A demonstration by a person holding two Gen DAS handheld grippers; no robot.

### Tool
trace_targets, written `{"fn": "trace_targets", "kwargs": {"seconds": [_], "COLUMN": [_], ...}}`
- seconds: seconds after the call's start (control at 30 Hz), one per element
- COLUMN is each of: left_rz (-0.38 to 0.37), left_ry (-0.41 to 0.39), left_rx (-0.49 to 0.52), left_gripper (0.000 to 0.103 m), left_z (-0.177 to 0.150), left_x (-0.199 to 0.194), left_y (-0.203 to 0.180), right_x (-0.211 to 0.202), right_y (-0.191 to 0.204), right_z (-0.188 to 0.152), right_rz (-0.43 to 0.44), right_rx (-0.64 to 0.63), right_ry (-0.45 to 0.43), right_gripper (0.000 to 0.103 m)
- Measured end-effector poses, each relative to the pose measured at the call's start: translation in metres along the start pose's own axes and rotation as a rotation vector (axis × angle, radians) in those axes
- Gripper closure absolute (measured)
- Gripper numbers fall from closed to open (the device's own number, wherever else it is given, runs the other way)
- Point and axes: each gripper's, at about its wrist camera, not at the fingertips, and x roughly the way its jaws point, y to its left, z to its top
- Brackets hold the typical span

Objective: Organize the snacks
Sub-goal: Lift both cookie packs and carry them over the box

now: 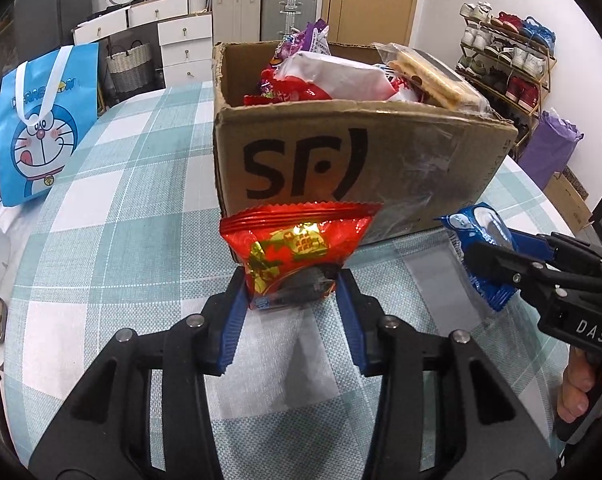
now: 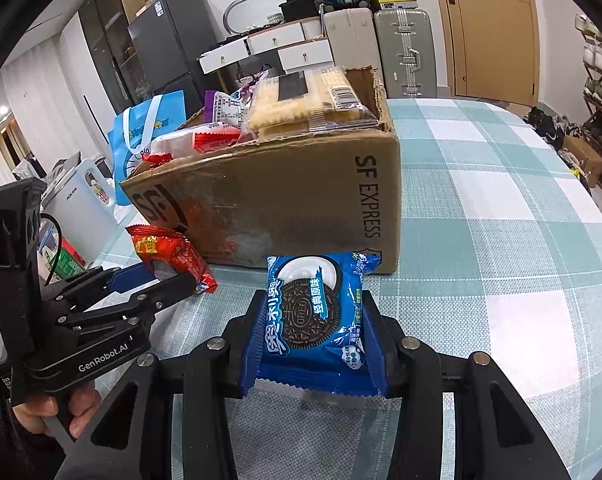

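Two claws are each holding a snack packet in front of a cardboard box (image 1: 365, 160) that is sitting on a table (image 1: 121, 208) covered in a teal and white checked cloth. The left claw (image 1: 291, 292) is gripping a red packet (image 1: 297, 248) by its lower end, with the blue pads pressing on both sides, and the packet is standing up just in front of the box wall printed with black letters. The right claw (image 2: 313, 344) is clamping a blue cookie packet (image 2: 317, 316) between its blue pads, with the printed face turned toward the camera, close to the near corner of the box. In the left view this blue packet is showing at the right, pinched in the other claw, beside the box. A person's hand (image 2: 57, 408) is wrapping around the left tool's handle. The box is sitting open and is piled to the rim with snacks, among them a clear pack of pale biscuits (image 2: 301, 100), a purple packet (image 2: 225, 106) and red and white wrappers (image 1: 321, 80). A blue cartoon bag (image 1: 41, 120) is standing on the table to the left of the box, well apart from it.
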Motion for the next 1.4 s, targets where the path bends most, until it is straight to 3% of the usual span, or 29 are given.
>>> {"fn": "trace_targets", "kwargs": {"seconds": [0.17, 0.5, 0.57, 1.03, 1.4], "left_rz": [-0.022, 0.001, -0.008, 0.016, 0.007], "left_ry": [0.027, -0.001, -0.01, -0.018, -0.094], "left_rx": [-0.046, -0.118, -0.14, -0.047, -0.041], "left_gripper": [0.051, 0.051, 0.059, 0.061, 0.061], "left_z": [0.003, 0.011, 0.011, 0.006, 0.008], "left_x": [0.005, 0.007, 0.007, -0.001, -0.045], "left_y": [0.002, 0.006, 0.009, -0.005, -0.001], "right_x": [0.0, -0.005, -0.005, -0.013, -0.04], "right_y": [0.0, -0.001, -0.003, -0.001, 0.017], "right_z": [0.0, 0.001, 0.001, 0.002, 0.011], "right_rz": [0.001, 0.0, -0.005, 0.013, 0.07], "right_rx": [-0.001, 0.006, 0.009, 0.0, -0.066], "right_ry": [0.0, -0.007, -0.008, -0.045, -0.136], "right_gripper": [0.059, 0.059, 0.059, 0.059, 0.059]}}
